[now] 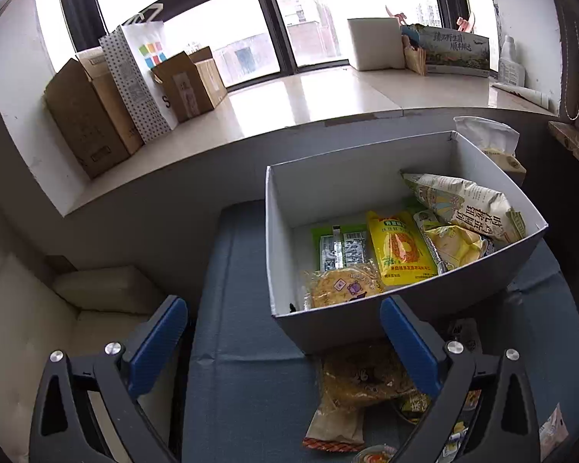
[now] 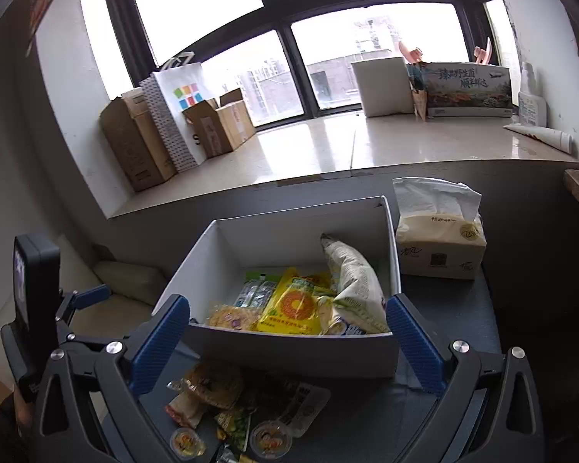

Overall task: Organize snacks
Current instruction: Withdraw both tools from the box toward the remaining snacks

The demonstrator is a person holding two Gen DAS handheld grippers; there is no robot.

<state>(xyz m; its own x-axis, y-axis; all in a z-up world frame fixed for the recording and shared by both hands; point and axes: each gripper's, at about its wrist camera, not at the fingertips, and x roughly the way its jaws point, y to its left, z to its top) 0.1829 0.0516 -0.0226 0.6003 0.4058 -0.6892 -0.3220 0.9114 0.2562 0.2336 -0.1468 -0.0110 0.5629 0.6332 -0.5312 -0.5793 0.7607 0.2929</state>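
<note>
left gripper (image 1: 283, 341) empty, wide; right gripper (image 2: 287, 337) likewise

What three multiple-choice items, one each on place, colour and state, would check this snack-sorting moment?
1. Where does the tissue pack stand?
A. inside the white box
B. beside the white box, outside its right wall
C. on the window sill

2. What colour is the flat pouch with the round orange print in the box?
A. yellow
B. red
C. black

3. How is the right claw?
A. shut on a packet
B. shut on nothing
C. open, nothing between its pads

Answers: 1 B, it sits on the blue cloth against the box wall; 2 A, yellow wrapper; 3 C, blue pads stand wide apart.
</note>
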